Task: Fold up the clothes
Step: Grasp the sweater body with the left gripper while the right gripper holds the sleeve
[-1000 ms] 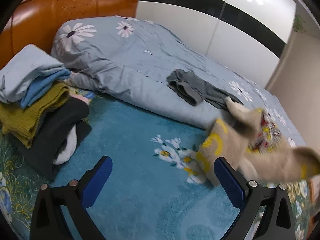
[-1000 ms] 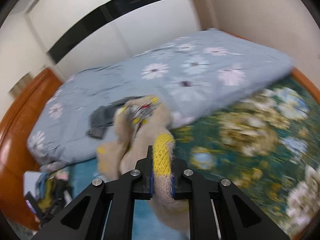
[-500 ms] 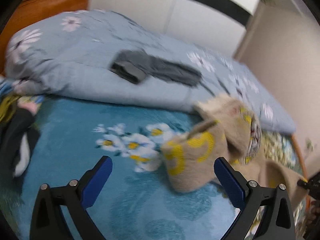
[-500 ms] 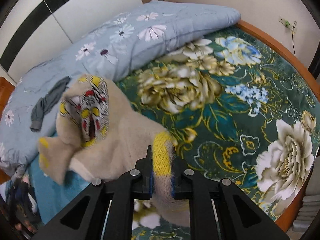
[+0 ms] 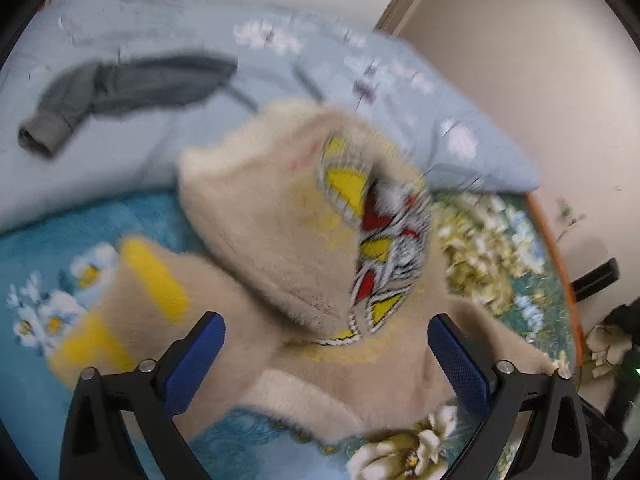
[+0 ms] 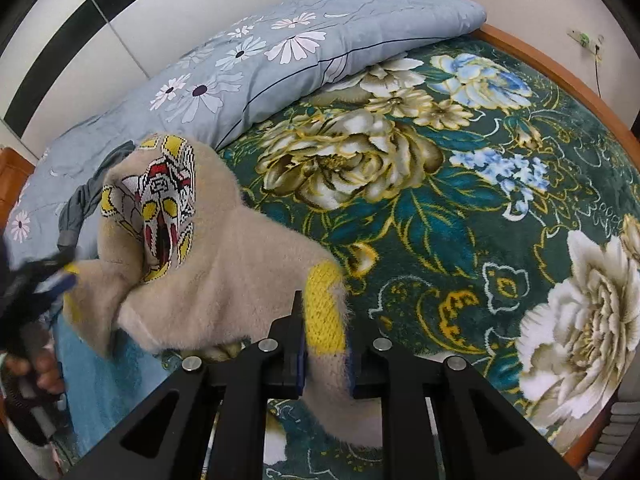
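On the left, the grey garment (image 5: pixel 132 84) lies on the light-blue duvet (image 6: pixel 280 52), untouched. Mid-bed, the beige sweater (image 5: pixel 288 240) sits bunched on the floral blanket (image 6: pixel 460 200). Left gripper (image 5: pixel 324 354) spread wide above it, gripping nothing. Right gripper (image 6: pixel 324 364) pinches the yellow-banded cuff (image 6: pixel 324 304), jaws easing apart. Risk: cuff slips free before the sweater is spread flat, so the fold starts crumpled.

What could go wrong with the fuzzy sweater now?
The right tool is opening around the beige sweater's yellow-striped part, so that part may slip out before it is laid flat. The sweater lies bunched with its patterned patch folded in, so creases could get folded in. The open left tool might grab the floral blanket too.
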A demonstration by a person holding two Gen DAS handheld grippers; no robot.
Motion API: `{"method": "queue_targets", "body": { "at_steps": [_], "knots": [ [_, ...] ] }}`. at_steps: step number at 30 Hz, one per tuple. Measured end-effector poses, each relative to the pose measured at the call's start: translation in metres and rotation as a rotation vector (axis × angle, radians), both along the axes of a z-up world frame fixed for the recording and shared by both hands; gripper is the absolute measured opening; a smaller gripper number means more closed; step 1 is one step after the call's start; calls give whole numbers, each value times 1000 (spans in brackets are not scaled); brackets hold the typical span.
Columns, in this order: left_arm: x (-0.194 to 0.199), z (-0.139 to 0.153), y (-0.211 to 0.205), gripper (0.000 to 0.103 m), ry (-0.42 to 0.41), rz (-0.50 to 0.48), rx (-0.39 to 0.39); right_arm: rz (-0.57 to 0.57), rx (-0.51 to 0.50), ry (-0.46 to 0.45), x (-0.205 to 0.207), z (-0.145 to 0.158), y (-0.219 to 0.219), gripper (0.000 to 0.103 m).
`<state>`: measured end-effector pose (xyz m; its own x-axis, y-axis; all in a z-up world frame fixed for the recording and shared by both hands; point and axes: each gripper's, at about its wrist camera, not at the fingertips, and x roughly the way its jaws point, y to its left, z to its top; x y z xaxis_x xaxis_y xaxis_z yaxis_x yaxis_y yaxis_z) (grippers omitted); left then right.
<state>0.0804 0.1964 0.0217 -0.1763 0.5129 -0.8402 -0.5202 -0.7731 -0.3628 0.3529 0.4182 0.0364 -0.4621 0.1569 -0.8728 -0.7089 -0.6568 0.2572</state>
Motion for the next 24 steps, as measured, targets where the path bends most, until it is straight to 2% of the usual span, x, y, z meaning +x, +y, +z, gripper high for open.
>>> {"method": "queue_targets", "body": {
  "at_steps": [2, 4, 7, 9, 11, 16, 24],
  "knots": [
    [-5, -18, 14, 100, -8, 15, -51, -5, -9, 12, 3, -2, 2, 16],
    [-5, -25, 24, 90, 28, 20, -114, -9, -18, 18, 6, -5, 4, 17],
    [-6, -28, 31, 68, 73, 20, -155, -10, -25, 23, 7, -8, 4, 17],
    [-11, -26, 28, 39, 65, 21, -135, -7, -23, 25, 7, -8, 4, 17],
    [-18, -19, 18, 21, 71, 59, -130, -1, -20, 32, 7, -5, 1, 17],
    [-33, 28, -27, 18, 128, 178, -60, 41, 3, 57, 5, 14, -14, 16],
    [-30, 123, -107, 16, 253, 203, 5, 63, 82, 146, 8, 69, -33, 14]
  ]
}}
